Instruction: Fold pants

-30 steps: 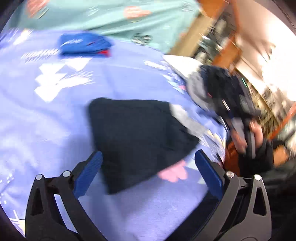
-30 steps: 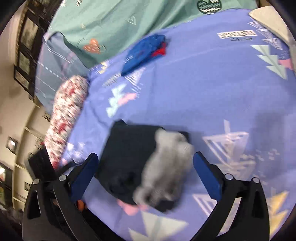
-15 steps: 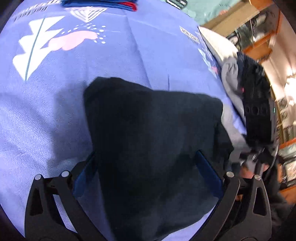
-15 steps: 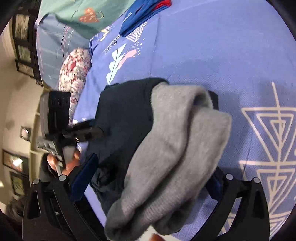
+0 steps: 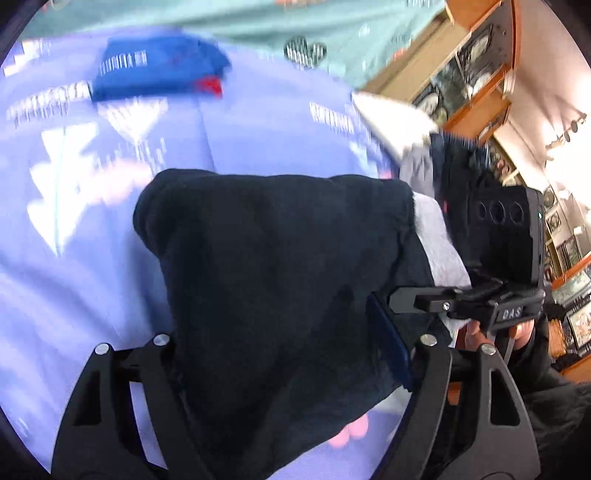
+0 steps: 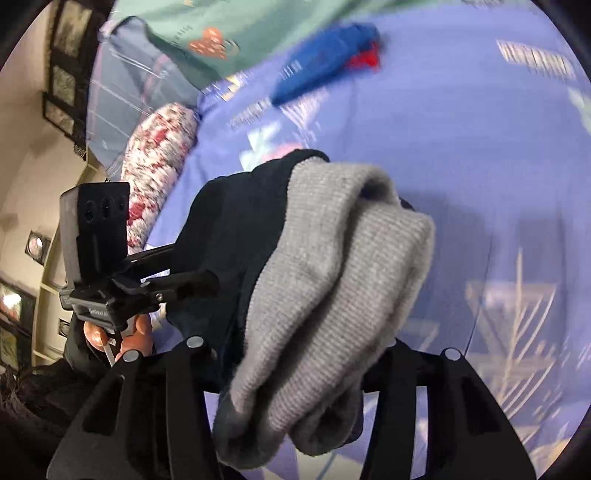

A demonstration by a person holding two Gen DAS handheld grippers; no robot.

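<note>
A bed [image 5: 258,122] fills both views, covered in a lavender-blue sheet printed with white, pink and yellow geometric shapes. Far back on it lies a folded blue garment [image 6: 325,77] with a red edge showing. Behind that, a teal printed cover [image 6: 236,29] spreads over the bed's far end, and a red-and-white floral cushion [image 6: 159,155] sits at its left edge.

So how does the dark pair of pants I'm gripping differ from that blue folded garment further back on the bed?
The dark pants are navy-black with a grey ribbed waistband; the blue garment is bright blue with a red bit showing. The dark pants sit close up, between the fingers of the left gripper and right gripper; the blue garment lies untouched near the far edge. Both are folded into compact bundles on the purple bedsheet.
</note>
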